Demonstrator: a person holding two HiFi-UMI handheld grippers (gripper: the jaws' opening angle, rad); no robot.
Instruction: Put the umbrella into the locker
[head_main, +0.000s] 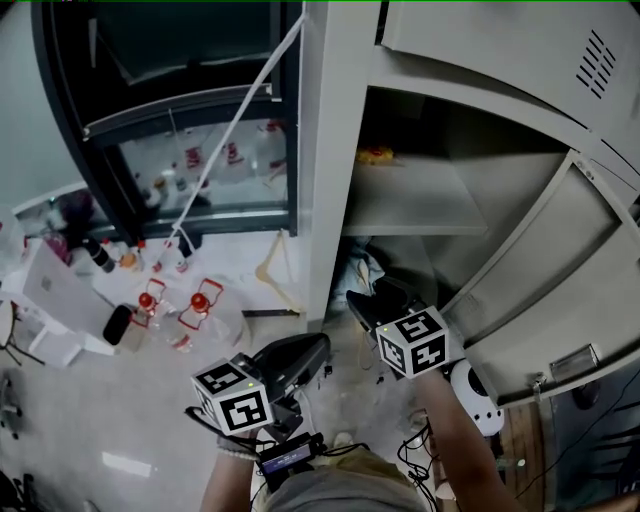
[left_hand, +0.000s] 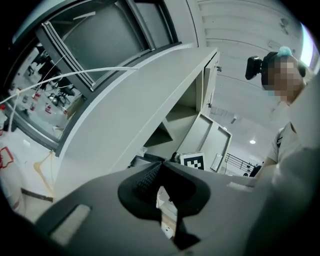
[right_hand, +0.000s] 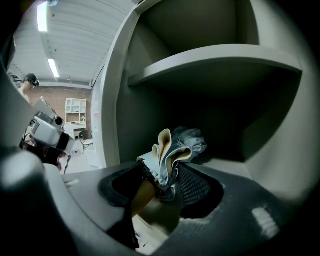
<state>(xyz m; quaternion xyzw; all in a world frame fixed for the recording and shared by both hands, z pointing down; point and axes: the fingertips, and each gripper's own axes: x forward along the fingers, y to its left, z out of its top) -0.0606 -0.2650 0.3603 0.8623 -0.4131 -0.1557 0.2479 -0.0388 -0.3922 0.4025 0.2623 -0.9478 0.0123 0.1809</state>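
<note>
My right hand-held gripper (right_hand: 162, 176) is clenched on the umbrella (right_hand: 174, 146). The folded pale blue and cream fabric is bunched between the two meshed pads, and its ruffled end sticks out past the tips. In the head view my right forearm (head_main: 455, 440) rises from the bottom edge, right of centre. It leads up to the marker cube (head_main: 420, 342), and the black jaws beyond it point toward the upper left of the frame, tipped a little downward.

They aim into the open grey locker (head_main: 335, 150). The umbrella sits right at the mouth of the lower compartment, under the shelf (right_hand: 215, 57) that spans the upper half of the right gripper view. I cannot tell whether the fabric touches the compartment's bottom. The locker door (head_main: 545, 265) stands swung open at the right of the head view.

My left hand-held gripper (left_hand: 160, 164) is closed tight with nothing in it, and its tips meet in a thin seam. It sits low in the head view, left of centre, held about level and angled toward the upper right, below and to the left of the other one. The two are near each other but apart.

Further out, at the left of the head view, the floor (head_main: 120, 420) carries clutter: red-capped bottles (head_main: 200, 300) and a wooden hanger (head_main: 275, 270) lying close to the locker's side wall.
</note>
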